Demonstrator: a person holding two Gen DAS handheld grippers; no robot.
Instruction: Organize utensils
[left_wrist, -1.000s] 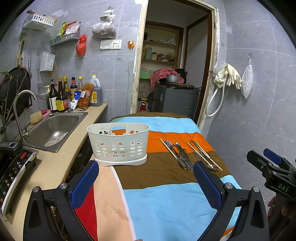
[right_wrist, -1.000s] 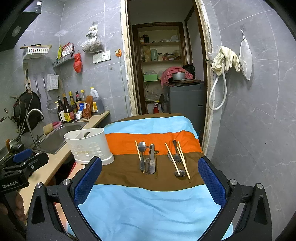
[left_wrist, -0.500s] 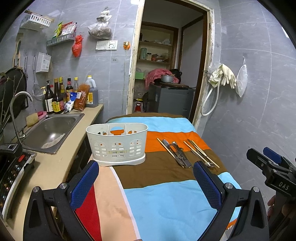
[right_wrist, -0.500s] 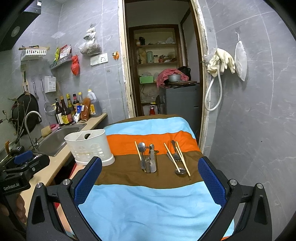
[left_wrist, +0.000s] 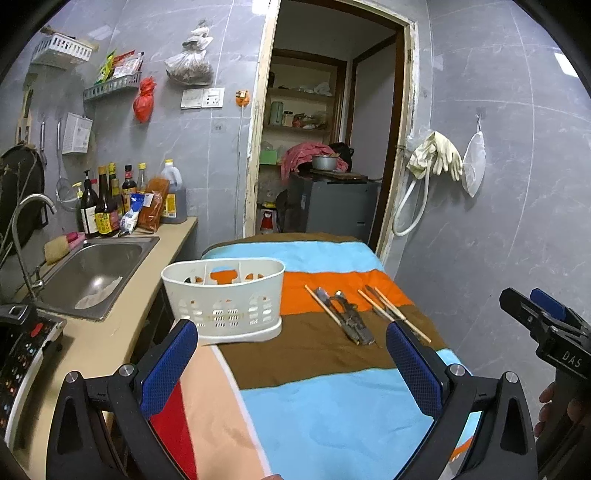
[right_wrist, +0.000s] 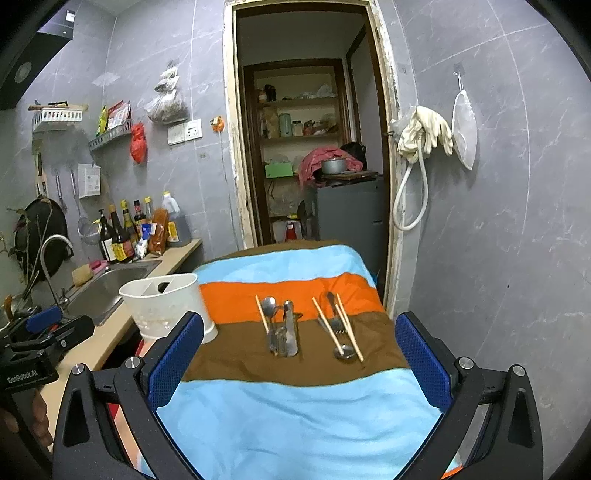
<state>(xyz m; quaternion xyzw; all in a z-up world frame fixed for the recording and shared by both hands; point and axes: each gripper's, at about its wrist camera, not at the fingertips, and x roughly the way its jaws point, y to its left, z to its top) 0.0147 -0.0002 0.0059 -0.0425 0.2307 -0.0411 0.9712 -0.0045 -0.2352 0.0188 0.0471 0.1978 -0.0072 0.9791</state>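
Both tools are wide open and hold nothing; the left tool (left_wrist: 291, 354) hangs over the near part of the striped cloth (left_wrist: 332, 406), the right tool (right_wrist: 299, 354) likewise, aimed at the cutlery. The task's things lie on the brown and orange stripes, far of both tools: a left cluster (right_wrist: 280, 332) of a chopstick, a spoon and some flat steel pieces lying together, and just right of it a right cluster (right_wrist: 338, 328) of two chopsticks, a fork and a spoon, the chopsticks crossing the steel. The white caddy (left_wrist: 225, 295) stands upright at the left edge of the cloth, beside the counter (left_wrist: 107, 332) and its sink (left_wrist: 96, 273); its compartments look empty, though the far ones are partly hidden.

Judging from this, nothing is sorted yet; the step in hand is the approach for a first pick. The next move calls for the right tool to go forward and down to one piece, pads either side of a thin handle; the overlaps mean neighbours may get dragged along, and flat steel on soft cloth may slip.
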